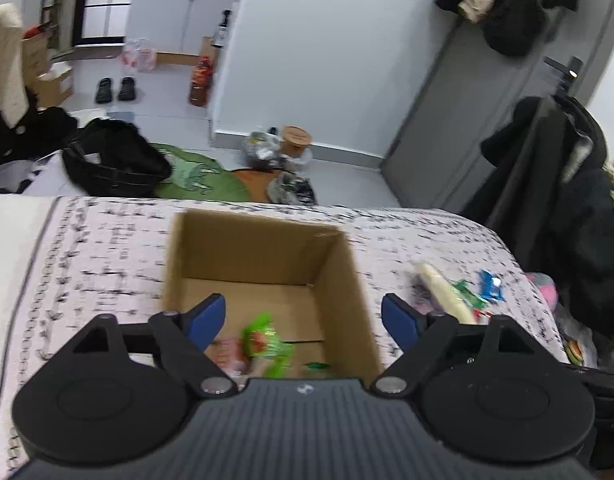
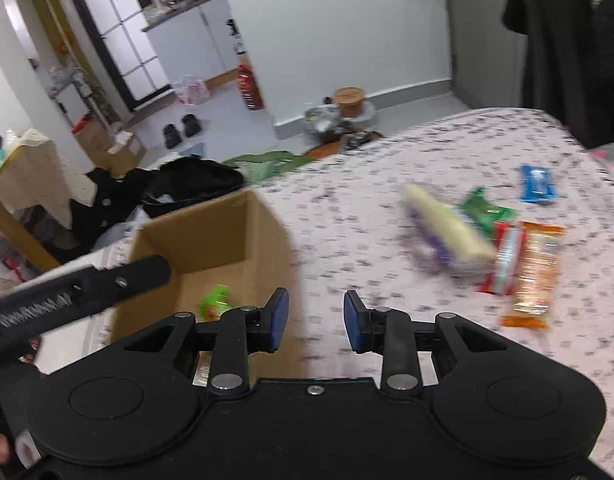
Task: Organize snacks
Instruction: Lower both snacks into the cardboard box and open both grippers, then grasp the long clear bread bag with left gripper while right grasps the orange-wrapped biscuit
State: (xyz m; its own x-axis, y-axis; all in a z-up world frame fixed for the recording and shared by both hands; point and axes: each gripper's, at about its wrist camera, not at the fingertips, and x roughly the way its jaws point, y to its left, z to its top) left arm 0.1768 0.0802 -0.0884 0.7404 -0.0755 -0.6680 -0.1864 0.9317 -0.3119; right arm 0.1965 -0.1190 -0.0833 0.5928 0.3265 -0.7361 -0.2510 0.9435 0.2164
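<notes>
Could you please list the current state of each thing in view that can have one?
Cardboard box: open-topped, upright on the patterned cloth.
Green snack packet: inside the box.
Left hand-held gripper: open, empty, above the box.
Right hand-held gripper: slightly open, empty.
Orange snack bar: lying outside the box.
Blue packet: lying outside the box.

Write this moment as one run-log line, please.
left gripper: jaws open, empty, over brown cardboard box | green snack packet: in box | right gripper: jaws open, empty | orange wrapped bar: on bed
</notes>
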